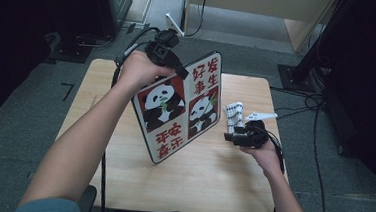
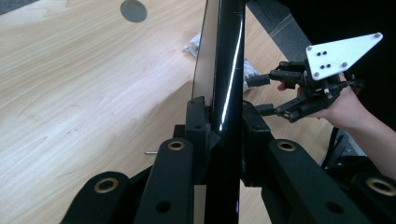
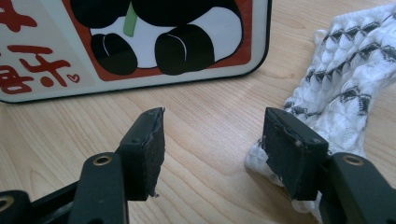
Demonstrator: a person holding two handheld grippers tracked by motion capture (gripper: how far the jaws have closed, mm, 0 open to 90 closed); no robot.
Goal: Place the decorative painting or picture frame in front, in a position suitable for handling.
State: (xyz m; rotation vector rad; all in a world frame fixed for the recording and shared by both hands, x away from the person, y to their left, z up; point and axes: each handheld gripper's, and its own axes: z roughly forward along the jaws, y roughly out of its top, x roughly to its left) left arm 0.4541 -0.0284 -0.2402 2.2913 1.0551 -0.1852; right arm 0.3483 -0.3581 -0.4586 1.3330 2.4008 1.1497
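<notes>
A flat board point(image 1: 181, 105) printed with two pandas and red characters stands tilted on one corner on the wooden table point(image 1: 206, 177). My left gripper point(image 1: 175, 65) is shut on its upper edge. In the left gripper view both pads press the board's thin black rim point(image 2: 229, 56), with the left gripper point(image 2: 223, 126) clamped around it. My right gripper point(image 1: 230, 131) hovers open just right of the board, low over the table. In the right gripper view its open jaws point(image 3: 212, 144) frame bare wood. A white knitted cloth point(image 3: 345, 79) lies against the right jaw, and the board's lower edge point(image 3: 140, 42) is ahead.
The white cloth point(image 1: 234, 114) lies bunched behind the right gripper near the table's right edge. A dark round mark point(image 2: 133, 10) sits on the tabletop. Cables point(image 1: 306, 102) and black stand bases point(image 1: 72, 53) lie on the grey floor around the table.
</notes>
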